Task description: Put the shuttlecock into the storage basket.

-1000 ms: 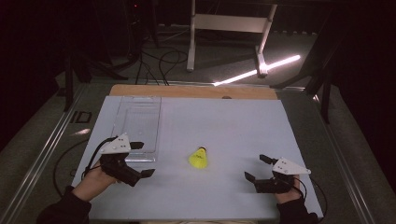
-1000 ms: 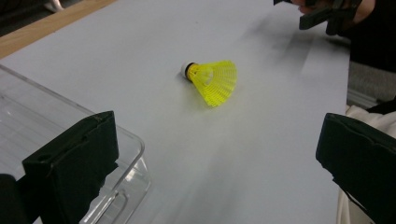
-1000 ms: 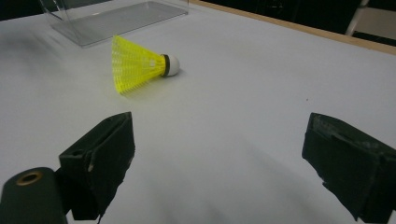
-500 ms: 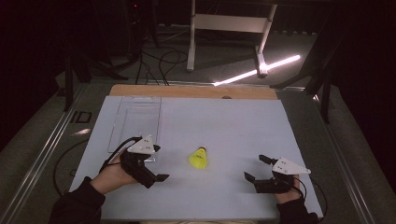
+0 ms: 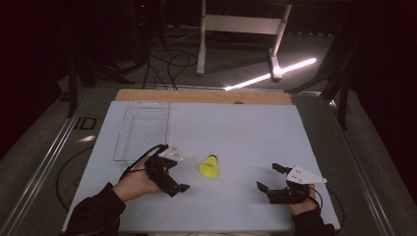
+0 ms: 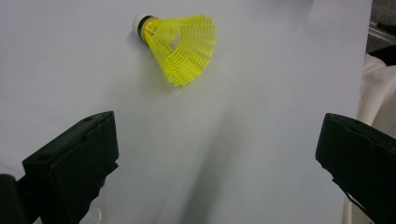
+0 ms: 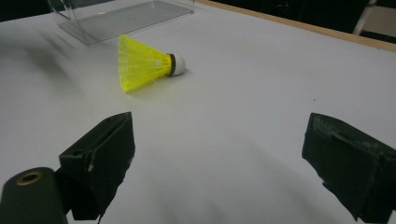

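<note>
A yellow plastic shuttlecock [image 5: 210,165] with a white cork lies on its side on the white table sheet [image 5: 236,128]. My left gripper [image 5: 179,174] is just left of it, open and empty, held in a hand with a dark sleeve. In the left gripper view the shuttlecock [image 6: 180,46] lies ahead of the wide-open left gripper [image 6: 217,154], clear of both jaws. My right gripper [image 5: 268,177] rests open near the front right of the sheet. In the right gripper view the shuttlecock [image 7: 144,63] is farther off, ahead and left of the right gripper [image 7: 224,154].
A clear plastic tray [image 5: 142,130] lies on the sheet's back left, and it shows as a clear tray [image 7: 116,16] in the right gripper view. A wooden table edge [image 5: 206,96] runs along the back. Cables and a white stand [image 5: 236,24] are on the floor beyond.
My left gripper has moved right across the sheet, from near the tray's front end to close beside the shuttlecock. The right gripper and the shuttlecock have stayed put.
</note>
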`<control>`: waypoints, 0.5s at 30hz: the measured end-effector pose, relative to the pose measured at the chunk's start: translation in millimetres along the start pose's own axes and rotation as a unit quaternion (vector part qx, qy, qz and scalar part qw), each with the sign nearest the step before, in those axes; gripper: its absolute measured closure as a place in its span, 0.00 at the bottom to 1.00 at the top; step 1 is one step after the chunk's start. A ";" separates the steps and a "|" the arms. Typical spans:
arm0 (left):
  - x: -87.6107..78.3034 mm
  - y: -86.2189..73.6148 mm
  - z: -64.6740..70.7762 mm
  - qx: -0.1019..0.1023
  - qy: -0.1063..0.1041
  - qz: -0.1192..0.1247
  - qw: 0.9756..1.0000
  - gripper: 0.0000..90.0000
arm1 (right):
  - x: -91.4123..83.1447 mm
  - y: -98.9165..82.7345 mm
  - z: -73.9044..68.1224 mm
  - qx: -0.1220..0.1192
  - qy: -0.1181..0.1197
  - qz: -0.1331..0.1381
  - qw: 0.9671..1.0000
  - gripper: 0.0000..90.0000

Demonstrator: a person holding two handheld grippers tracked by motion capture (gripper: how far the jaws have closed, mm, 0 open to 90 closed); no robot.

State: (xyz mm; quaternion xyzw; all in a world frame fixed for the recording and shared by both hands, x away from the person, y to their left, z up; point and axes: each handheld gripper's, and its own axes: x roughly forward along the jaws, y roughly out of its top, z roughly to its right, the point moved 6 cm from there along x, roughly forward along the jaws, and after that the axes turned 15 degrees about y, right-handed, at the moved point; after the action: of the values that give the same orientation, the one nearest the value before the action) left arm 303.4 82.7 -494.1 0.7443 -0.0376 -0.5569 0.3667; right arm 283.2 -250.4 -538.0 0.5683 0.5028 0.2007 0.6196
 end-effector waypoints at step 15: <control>22.0 14.4 1.3 -0.035 0.025 -0.038 0.998 0.02 | -0.4 -0.1 0.1 0.001 0.000 0.000 1.000 0.10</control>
State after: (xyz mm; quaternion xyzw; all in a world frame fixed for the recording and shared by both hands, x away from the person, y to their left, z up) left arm 315.7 61.4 -503.4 0.7457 0.0197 -0.5525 0.3719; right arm 283.1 -250.8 -537.9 0.5690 0.5031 0.2007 0.6187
